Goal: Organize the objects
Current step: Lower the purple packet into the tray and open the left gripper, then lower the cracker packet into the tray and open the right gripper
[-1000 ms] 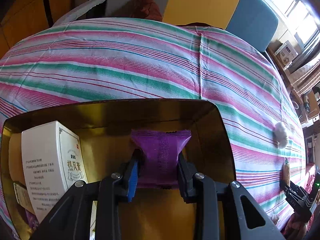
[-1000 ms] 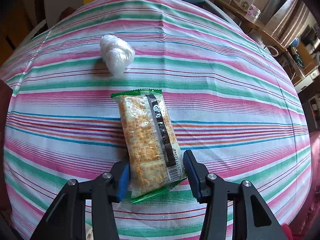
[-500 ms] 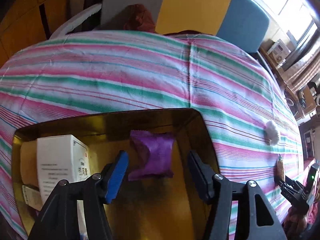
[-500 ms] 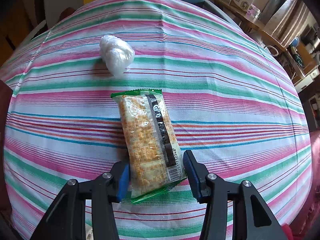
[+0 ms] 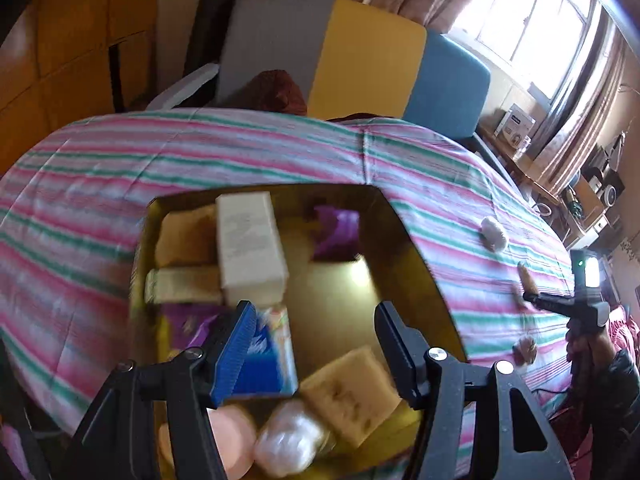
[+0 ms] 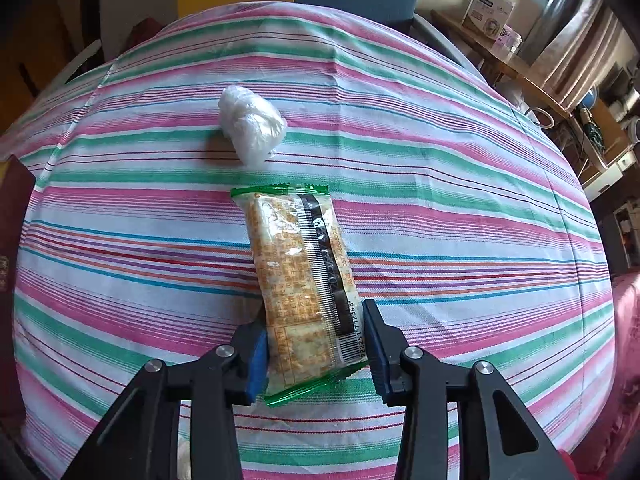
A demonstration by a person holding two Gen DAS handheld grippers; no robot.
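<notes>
From my left hand-held gripper (image 5: 314, 344) I look down into the gold box (image 5: 424, 276), and most of the sorting looks done: a white carton (image 5: 250, 248) sits at about eleven o'clock, a purple packet (image 5: 336, 232) lies against the far wall near twelve, and a tan sponge (image 5: 352, 392) and a clear-wrapped lump (image 5: 286, 438) crowd the near edge at six. This view is blurred, so I cannot name the smaller pieces on the left side. The left hand-held gripper's fingers are spread wide above the box, holding nothing.

On the right, two things are left on the striped cloth (image 6: 460, 208). The cracker pack (image 6: 306, 280) lies lengthwise away from me, its near end between the fingers of my right hand-held gripper (image 6: 314, 346). Those fingers sit close on both sides of the wrapper; they look pressed onto it, though I judge the pack is not lifted yet. A white plastic wad (image 6: 252, 128) rests just beyond the pack's far end, around eleven o'clock, untouched. I reckon the pack goes into the box next, then the wad.
</notes>
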